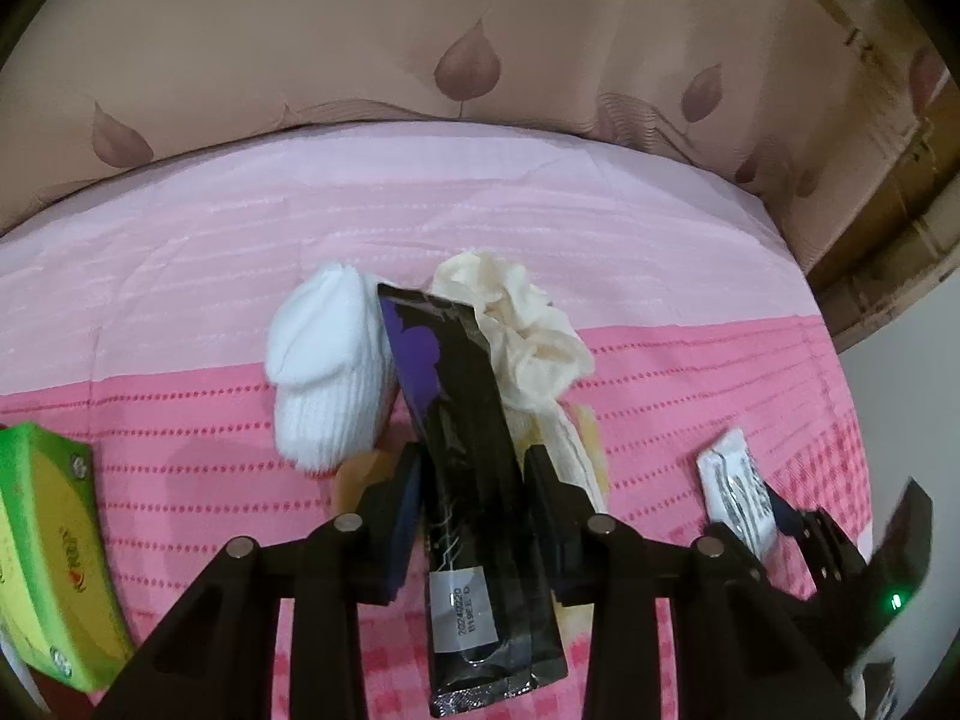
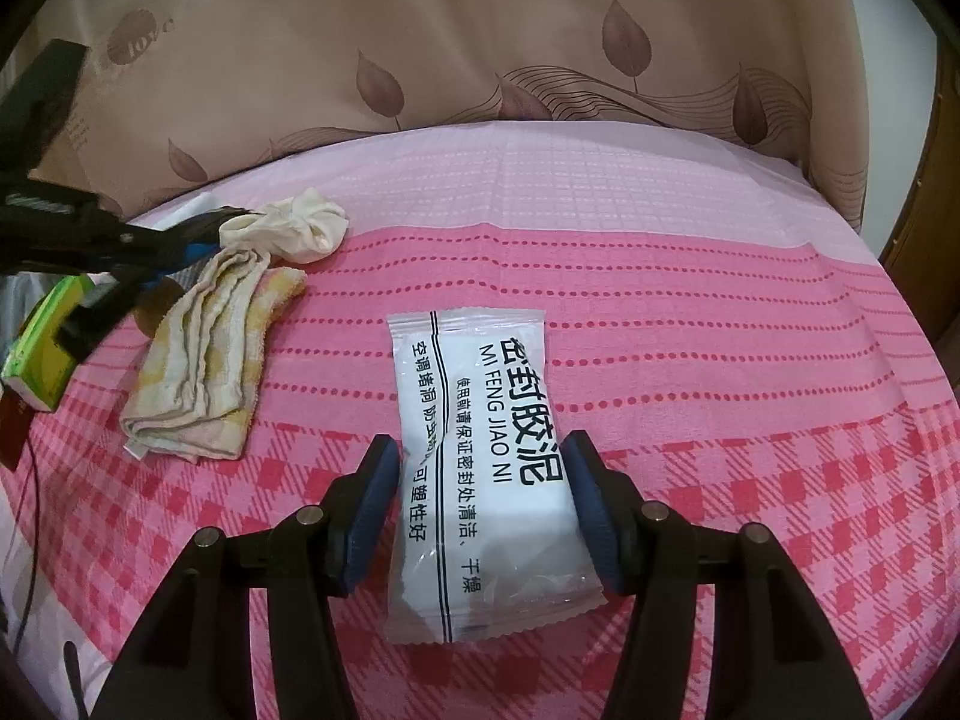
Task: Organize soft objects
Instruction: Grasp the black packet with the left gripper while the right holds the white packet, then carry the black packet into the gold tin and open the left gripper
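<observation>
On the pink checked bedspread [image 2: 690,312] — left gripper [image 1: 474,480] clamped on a black foil packet [image 1: 474,480], pads pressing both long sides, packet pointing away between a white sock [image 1: 324,372] and a crumpled cream cloth [image 1: 528,330]. Right gripper [image 2: 480,510] grips a white sealing-clay pouch [image 2: 480,420] across its lower half. Folded yellow-striped towel [image 2: 204,372] lies left of the pouch — green box [image 1: 54,552] at far left edge.
</observation>
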The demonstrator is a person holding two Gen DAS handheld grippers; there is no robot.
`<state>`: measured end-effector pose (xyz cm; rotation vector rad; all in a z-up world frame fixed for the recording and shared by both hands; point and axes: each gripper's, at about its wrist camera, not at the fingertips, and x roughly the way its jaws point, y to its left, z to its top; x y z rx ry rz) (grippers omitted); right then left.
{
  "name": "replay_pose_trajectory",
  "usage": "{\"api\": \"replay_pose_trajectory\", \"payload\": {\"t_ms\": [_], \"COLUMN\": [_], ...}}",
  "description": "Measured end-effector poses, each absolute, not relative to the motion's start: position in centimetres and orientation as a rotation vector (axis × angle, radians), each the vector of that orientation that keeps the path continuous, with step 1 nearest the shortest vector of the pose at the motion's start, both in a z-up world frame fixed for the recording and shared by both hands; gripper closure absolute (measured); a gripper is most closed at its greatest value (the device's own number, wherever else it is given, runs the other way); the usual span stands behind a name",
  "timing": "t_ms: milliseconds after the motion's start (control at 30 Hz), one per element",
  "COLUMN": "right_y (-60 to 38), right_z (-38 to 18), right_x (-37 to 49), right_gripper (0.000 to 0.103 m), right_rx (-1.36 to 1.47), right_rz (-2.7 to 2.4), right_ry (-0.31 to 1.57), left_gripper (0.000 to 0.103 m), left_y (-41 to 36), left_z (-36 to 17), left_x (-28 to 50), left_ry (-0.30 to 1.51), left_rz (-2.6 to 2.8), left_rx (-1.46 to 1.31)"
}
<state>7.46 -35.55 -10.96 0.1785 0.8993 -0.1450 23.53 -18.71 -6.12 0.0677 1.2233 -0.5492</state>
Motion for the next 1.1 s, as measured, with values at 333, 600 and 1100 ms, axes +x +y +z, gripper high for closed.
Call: {"api": "replay_pose_trajectory", "payload": {"t_ms": [333, 600, 1100], "right_y": [-35.3, -35.2, -35.2], "right_z": [-11.2, -11.3, -11.3], "right_x": [7.6, 7.6, 7.6], "right_gripper": [0.047, 0.048, 0.047], "right_rx": [0.157, 0.137, 0.130], "right_rz": [-0.155, -0.163, -0.164], "right_ry": [0.906, 0.912, 0.914], "left_gripper": [0.071, 0.073, 0.074], "left_y": [-15.1, -12.9, -7.5], "left_z": [-3.6, -2.1, -0.9], "left_x": [17.9, 13.6, 7.2], "left_ry": [1.180, 1.113, 1.069], "left_rz": [-0.604, -0.641, -0.624], "left_rx": [0.086, 0.142, 0.195]}}
